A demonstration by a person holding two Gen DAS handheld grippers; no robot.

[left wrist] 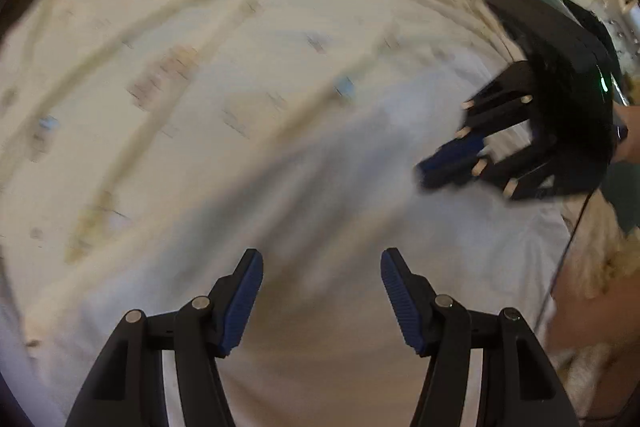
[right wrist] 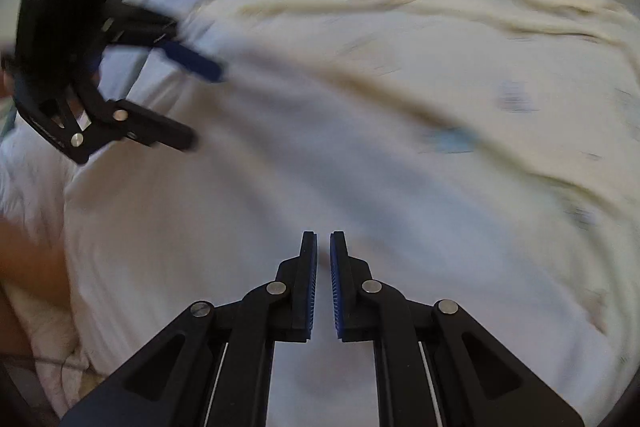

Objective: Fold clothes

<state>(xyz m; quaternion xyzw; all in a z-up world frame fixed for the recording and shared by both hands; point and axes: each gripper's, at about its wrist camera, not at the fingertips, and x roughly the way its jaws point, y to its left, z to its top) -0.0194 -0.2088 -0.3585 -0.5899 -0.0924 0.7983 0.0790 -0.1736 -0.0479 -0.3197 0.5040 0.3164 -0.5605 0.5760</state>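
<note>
The white garment (right wrist: 280, 211) is laid flat on the bed (left wrist: 140, 27) — no fold is begun. The left gripper (left wrist: 322, 303) is held wide and empty, the right gripper (right wrist: 323, 283) nearly shut on nothing. An edge must be gripped next.

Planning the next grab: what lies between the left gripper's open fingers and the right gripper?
Only the white garment spread on the patterned bedsheet. In the left wrist view nothing else sits between the left gripper and right gripper, though the picture is blurred.
</note>
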